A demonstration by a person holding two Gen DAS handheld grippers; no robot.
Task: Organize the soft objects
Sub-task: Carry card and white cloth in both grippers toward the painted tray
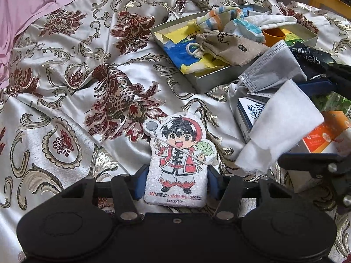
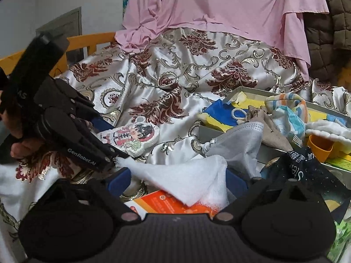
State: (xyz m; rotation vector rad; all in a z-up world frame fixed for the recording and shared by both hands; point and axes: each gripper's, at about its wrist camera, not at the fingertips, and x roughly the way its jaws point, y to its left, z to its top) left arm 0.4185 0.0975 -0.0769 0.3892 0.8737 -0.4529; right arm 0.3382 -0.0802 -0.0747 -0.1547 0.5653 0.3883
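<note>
Left wrist view: left gripper (image 1: 176, 180) clamps flat cartoon-printed foam charm (image 1: 178, 157) low; light, squashy. Right gripper (image 2: 178, 183) pinches limp white cotton cloth (image 2: 184, 179); tin tray (image 1: 198, 83) at one o'clock.

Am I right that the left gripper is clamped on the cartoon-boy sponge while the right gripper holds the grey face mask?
Not quite. The left gripper is indeed clamped on the cartoon-boy sponge, but the right gripper holds a white cloth, not the grey face mask. The right wrist view shows the mask lying beyond the cloth, draped at the edge of the tin box.
</note>
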